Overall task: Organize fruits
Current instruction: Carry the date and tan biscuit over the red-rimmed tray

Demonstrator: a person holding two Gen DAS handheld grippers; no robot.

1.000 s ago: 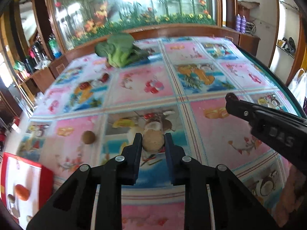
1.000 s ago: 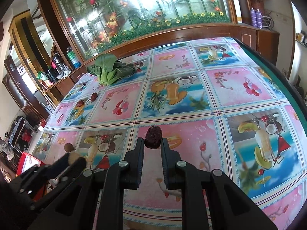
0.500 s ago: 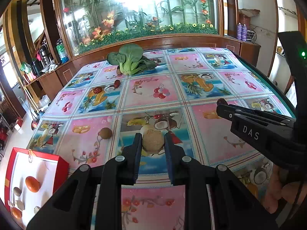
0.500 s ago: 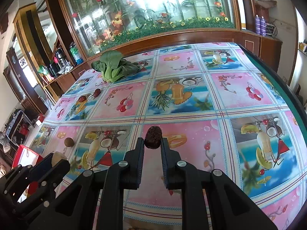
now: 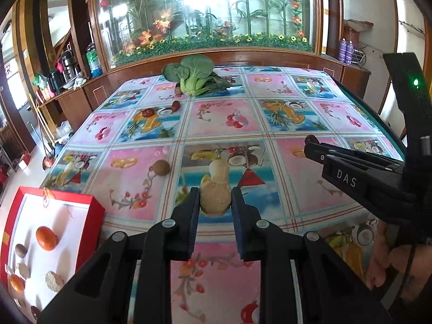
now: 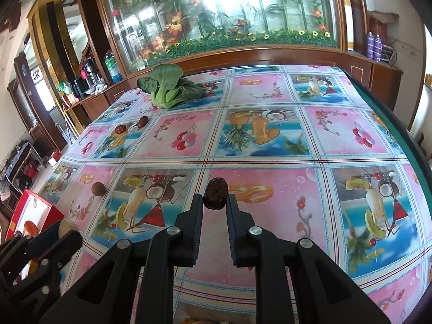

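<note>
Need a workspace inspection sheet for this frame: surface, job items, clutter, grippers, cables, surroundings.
Surface: table under a glossy fruit-print cloth.
Job's things: red box at the table's near left edge, holding two orange fruits and small brown pieces; round brown fruit and two dark red fruits loose on the cloth.
Clutter: leafy greens at the far side.
Grippers: left gripper shut on a tan fruit; right gripper shut on a dark wrinkled fruit.
Cables: nothing seen.
Surroundings: glass flower display, wooden cabinets, bottles on shelves.
</note>
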